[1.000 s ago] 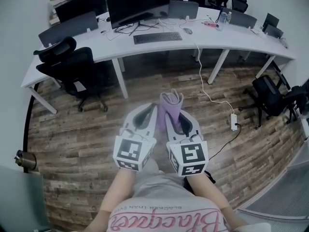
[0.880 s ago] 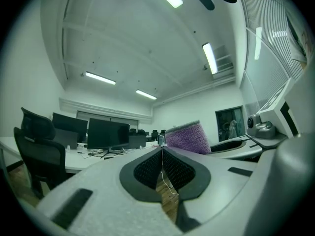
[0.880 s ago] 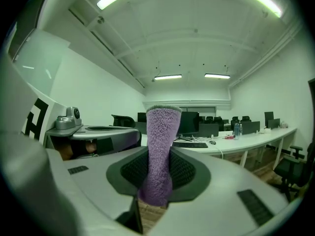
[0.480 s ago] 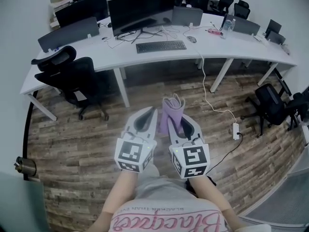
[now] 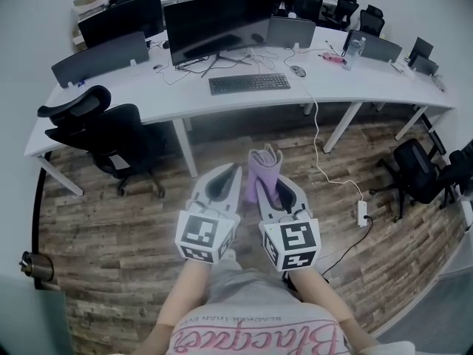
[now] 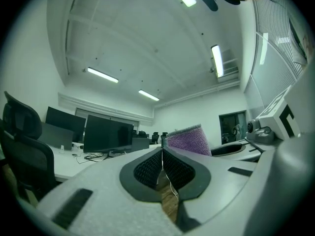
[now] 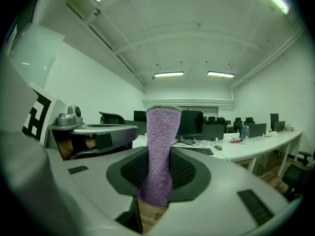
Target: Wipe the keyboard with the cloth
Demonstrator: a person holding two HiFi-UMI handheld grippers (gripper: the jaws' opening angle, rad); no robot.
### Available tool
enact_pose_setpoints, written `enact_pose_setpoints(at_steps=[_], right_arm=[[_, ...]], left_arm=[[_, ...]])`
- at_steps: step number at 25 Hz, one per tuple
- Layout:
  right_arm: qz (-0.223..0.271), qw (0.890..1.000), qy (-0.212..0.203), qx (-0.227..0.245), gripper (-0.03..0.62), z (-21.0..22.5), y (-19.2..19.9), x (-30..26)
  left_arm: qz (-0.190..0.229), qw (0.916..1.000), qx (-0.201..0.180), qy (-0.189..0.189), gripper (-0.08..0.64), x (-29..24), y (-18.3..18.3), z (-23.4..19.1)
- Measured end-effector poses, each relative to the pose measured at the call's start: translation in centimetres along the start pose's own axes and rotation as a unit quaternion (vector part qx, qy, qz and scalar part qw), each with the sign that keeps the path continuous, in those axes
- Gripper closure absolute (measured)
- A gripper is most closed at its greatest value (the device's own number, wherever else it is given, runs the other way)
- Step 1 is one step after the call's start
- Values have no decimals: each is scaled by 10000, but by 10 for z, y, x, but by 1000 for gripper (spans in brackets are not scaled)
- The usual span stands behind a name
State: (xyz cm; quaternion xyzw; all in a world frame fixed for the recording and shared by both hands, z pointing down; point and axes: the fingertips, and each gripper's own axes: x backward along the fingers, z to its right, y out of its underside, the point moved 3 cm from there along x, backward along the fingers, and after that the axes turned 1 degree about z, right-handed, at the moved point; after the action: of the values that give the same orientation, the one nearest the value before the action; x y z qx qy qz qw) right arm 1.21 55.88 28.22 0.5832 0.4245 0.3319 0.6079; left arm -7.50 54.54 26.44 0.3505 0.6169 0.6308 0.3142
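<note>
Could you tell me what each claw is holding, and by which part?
The right claw grips the cloth near its lower end; the left claw holds nothing.

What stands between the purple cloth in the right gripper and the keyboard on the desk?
Nothing visible. Bare wooden floor separates the cloth, held in the right gripper, from the desk, and the keyboard lies uncovered on it. The black chair stands off to the left.

White desk (image 5: 244, 103), keyboard (image 5: 249, 84), mouse (image 5: 298, 71), monitor (image 5: 216, 21)
</note>
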Motion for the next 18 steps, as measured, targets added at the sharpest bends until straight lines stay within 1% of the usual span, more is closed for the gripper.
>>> enact_pose_setpoints(at_steps=[8,15,18], right_arm=[[-1,10000,4,24,502,9,-13,-66],[-28,10000,56,-12,500,16,-15,-121],[-39,10000,73,-5,502,19,-17,-137]], left_arm=[[-7,10000,-23,50,555,-39,-1,-50],[-88,9999,47,17,555,-67,10,-96],[-102,9999,73,57,555,-81,13,-109]])
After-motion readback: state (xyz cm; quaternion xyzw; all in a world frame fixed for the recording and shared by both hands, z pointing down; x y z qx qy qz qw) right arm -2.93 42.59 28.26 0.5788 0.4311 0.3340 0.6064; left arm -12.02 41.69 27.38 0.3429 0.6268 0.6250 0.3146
